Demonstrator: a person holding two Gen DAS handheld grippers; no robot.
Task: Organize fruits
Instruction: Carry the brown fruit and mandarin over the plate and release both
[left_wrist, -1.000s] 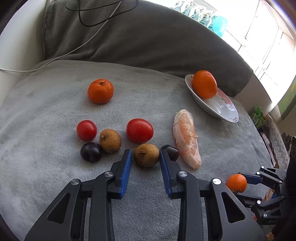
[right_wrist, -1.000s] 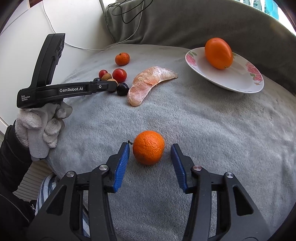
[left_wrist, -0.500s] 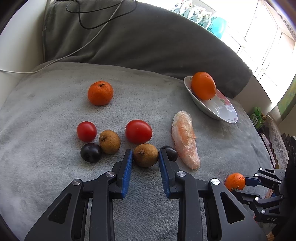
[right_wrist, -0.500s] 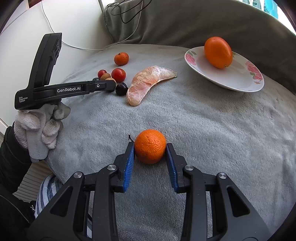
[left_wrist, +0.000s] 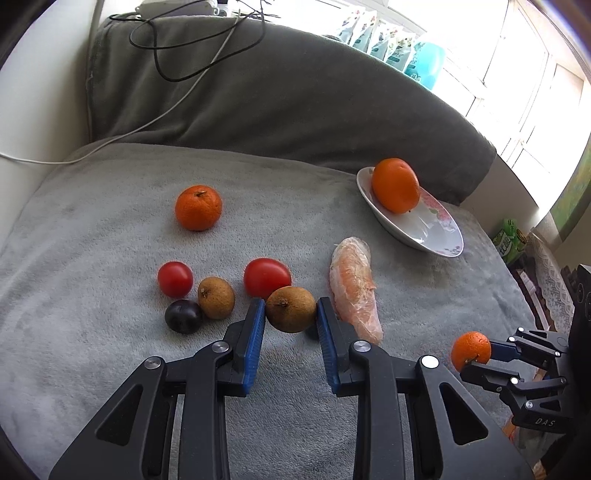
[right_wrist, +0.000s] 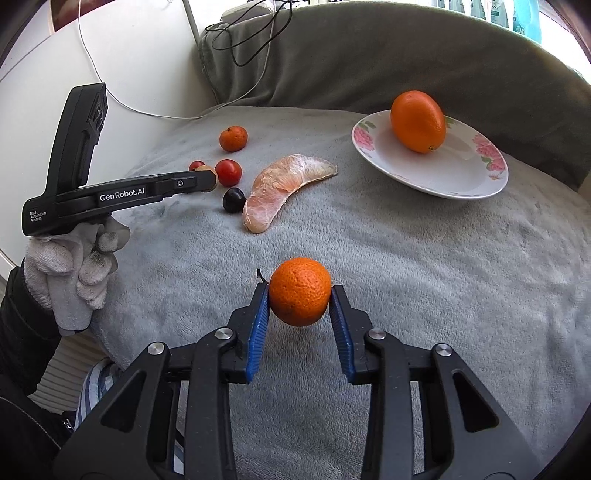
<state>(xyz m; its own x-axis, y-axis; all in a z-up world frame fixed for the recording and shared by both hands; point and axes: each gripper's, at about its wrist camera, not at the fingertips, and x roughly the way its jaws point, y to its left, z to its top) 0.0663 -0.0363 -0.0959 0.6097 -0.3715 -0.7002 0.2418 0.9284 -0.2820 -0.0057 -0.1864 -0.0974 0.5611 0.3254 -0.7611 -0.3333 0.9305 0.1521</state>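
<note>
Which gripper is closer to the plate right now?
Right. The right gripper, gripping a mandarin, has clear blanket up to the plate; the left gripper sits beyond the pomelo segment.

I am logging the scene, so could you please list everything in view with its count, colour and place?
plate: one, white, floral rim, far right.
large orange: one, on plate.
mandarins: two, orange; one far left, one in right tool.
tomatoes: two, red.
brown fruits: two; one loose, one in left tool.
dark plums: two.
peeled citrus segment: one, centre.
blanket: grey.
cables: black, white.
left tool: shut.
right tool: shut.
gloved hand: white.
</note>
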